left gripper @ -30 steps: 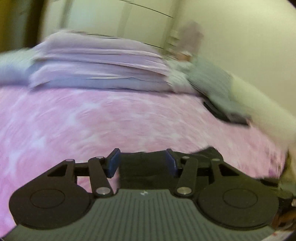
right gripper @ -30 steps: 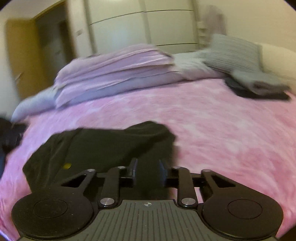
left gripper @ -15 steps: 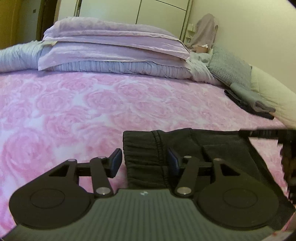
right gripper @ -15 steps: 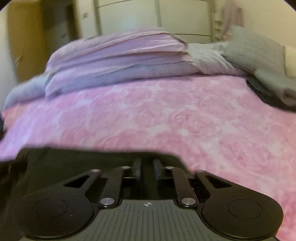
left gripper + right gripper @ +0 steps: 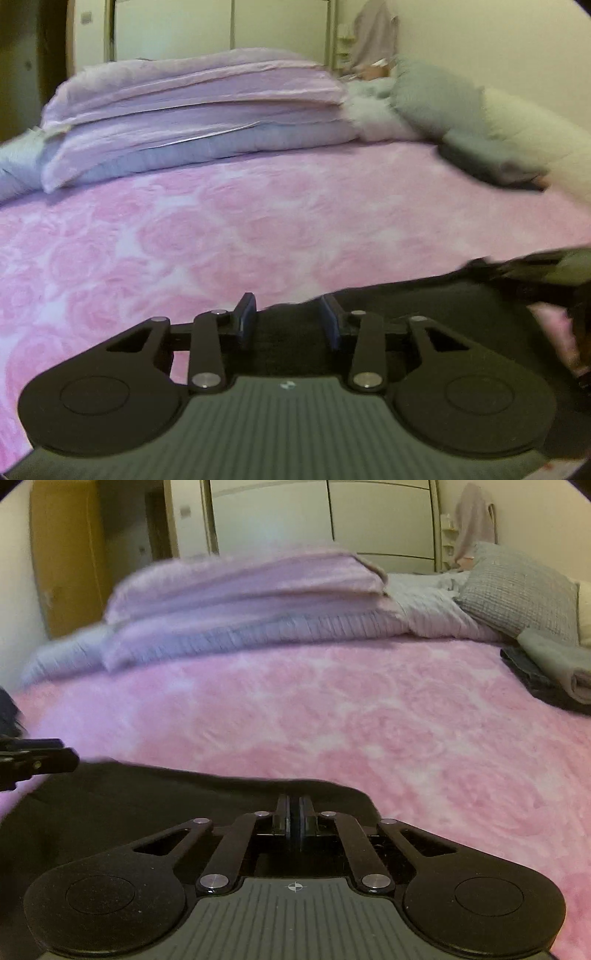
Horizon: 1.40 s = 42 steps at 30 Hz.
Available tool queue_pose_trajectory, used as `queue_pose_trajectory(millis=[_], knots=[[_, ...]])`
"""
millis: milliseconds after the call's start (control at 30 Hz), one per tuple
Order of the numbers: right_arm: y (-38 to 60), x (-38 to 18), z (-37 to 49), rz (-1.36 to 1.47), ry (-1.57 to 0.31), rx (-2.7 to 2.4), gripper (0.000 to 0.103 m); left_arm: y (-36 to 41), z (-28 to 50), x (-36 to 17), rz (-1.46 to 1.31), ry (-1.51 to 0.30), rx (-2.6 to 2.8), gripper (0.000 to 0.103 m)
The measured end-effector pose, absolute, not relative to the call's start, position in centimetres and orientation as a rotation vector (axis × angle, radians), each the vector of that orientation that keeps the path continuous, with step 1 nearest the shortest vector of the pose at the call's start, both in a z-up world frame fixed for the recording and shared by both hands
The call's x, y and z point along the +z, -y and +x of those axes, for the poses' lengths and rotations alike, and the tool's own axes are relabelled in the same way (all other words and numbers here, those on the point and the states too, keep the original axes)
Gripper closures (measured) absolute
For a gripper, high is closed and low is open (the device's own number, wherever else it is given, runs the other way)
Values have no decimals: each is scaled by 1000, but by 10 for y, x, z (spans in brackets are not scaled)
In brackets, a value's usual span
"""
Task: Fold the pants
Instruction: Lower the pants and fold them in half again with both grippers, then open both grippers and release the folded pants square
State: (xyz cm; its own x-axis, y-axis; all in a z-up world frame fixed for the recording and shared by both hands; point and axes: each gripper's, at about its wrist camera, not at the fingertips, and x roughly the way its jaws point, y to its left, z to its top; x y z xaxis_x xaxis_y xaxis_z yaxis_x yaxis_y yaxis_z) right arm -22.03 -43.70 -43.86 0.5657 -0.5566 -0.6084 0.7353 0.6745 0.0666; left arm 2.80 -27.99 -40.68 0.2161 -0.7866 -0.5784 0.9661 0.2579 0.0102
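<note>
Nothing readable here, honestly.
No words, brand names or numbers show up in either wrist view. The only marks are a tiny pale logo on the ribbed grey body of the left gripper [image 5: 288, 320] and a small crosshair symbol in the same spot on the right gripper [image 5: 294, 825]; the logo is too small to make out.

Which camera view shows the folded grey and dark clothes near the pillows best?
The right wrist view shows them best: the folded clothes lie sharp at the right edge on the pink blanket, a grey piece on top of a dark one. In the left wrist view the same pile is blurred, so the pieces are hard to separate.
</note>
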Motion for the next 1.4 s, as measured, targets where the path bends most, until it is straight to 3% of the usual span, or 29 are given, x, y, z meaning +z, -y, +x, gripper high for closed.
queue_pose_trajectory(millis=[233, 367, 533, 667, 867, 1033, 1200, 1400], knots=[[444, -419, -243, 408, -563, -1043, 103, 267, 46, -396, 345, -557, -1258, 66], [400, -391, -259, 422, -532, -837, 103, 238, 32, -367, 320, -489, -1289, 72], [335, -391, -248, 358, -602, -600, 103, 206, -7, -358, 391, -458, -1399, 71], [308, -419, -246, 367, -692, -567, 103, 197, -22, -393, 568, -514, -1333, 75], [286, -410, -279, 265, -806, -712, 103, 170, -19, -385, 508, -530, -1300, 74], [264, -400, -297, 334, -663, -734, 103, 150, -29, -375, 449, -550, -1329, 74], [262, -428, -286, 317, -697, -774, 103, 147, -38, -397, 525, -506, -1281, 71], [250, -399, -289, 344, -663, -809, 100, 137, -41, -375, 495, -555, -1256, 72]])
